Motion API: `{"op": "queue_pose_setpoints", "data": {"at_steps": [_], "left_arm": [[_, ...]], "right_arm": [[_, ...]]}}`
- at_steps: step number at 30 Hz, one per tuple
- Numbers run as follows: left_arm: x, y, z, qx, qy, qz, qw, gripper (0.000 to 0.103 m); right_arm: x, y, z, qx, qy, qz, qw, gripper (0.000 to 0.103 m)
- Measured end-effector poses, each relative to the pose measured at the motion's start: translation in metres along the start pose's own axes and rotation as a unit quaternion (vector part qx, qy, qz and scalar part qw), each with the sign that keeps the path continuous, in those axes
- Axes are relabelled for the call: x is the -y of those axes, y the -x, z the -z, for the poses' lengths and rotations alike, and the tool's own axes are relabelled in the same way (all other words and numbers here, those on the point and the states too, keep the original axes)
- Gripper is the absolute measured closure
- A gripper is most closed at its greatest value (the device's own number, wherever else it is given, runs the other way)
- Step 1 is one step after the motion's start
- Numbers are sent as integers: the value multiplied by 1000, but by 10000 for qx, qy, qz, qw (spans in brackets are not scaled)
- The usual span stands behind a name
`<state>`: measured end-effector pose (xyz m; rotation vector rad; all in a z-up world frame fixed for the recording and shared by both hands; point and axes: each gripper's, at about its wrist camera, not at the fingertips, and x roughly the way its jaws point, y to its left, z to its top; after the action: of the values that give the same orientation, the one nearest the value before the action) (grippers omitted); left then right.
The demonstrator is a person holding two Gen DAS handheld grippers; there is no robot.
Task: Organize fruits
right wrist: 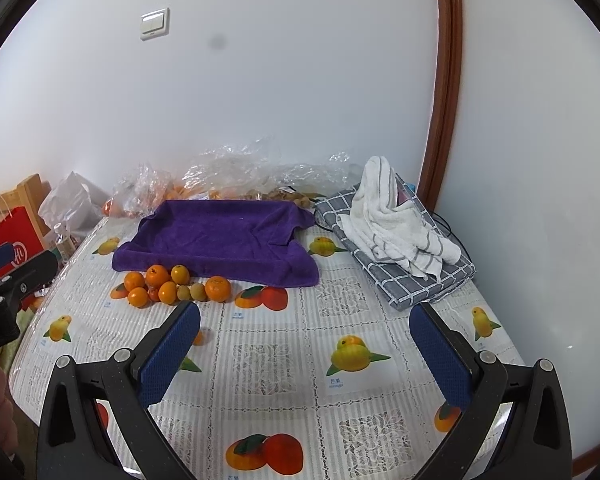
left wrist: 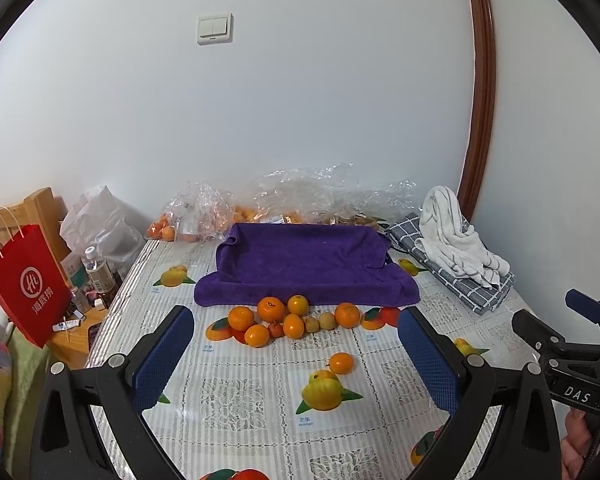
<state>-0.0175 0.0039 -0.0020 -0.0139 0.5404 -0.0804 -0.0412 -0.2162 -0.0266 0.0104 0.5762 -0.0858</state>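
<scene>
Hovering wide-spread and empty, left gripper (left wrist: 296, 354) and right gripper (right wrist: 304, 344) face clustered small orange citrus fruits (left wrist: 288, 318); purple towel-lined tray (left wrist: 300, 256) likely receives them.

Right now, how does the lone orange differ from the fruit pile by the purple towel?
The lone orange lies apart on the tablecloth, nearer the left gripper; the pile touches the purple towel's front edge. It is a single fruit; the pile mixes oranges with smaller pale and red fruits. Both rest ungripped.
</scene>
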Motion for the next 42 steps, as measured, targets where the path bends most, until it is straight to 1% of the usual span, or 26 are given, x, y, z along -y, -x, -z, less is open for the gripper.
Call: {"op": "queue_pose_setpoints", "data": {"at_steps": [19, 22, 25, 27, 31, 33, 36, 38, 40, 42], "left_arm": [[-1, 0, 0, -11, 17, -47, 10000, 0], [-5, -3, -1, -27, 23, -137, 9999, 0], [-10, -10, -2, -16, 75, -185, 9998, 0], [-15, -16, 0, -32, 122, -143, 9998, 0], [-27, -35, 7, -154, 196, -318, 9992, 0], [-35, -48, 12, -265, 215, -465, 9983, 3], [-51, -69, 22, -504, 278, -564, 9967, 5], [-59, -82, 28, -670, 273, -591, 9956, 5], [-69, -96, 36, -853, 292, -601, 9941, 5], [-80, -107, 45, -930, 350, -670, 9928, 5]], "right_arm": [[-3, 2, 1, 47, -12, -7, 10000, 0], [-2, -3, 2, 18, -100, -69, 9999, 0], [-3, -10, 6, 14, -184, -256, 9995, 0], [-7, -16, 9, 43, -130, -276, 9995, 0], [-20, -36, 17, 21, 59, -318, 9995, 1], [-27, -50, 22, -20, 86, -405, 9991, 3], [-38, -75, 30, -244, 138, -564, 9980, 7], [-47, -93, 37, -496, 239, -684, 9961, 15], [-57, -110, 44, -734, 332, -765, 9938, 17], [-67, -124, 51, -842, 381, -913, 9915, 24]]}}
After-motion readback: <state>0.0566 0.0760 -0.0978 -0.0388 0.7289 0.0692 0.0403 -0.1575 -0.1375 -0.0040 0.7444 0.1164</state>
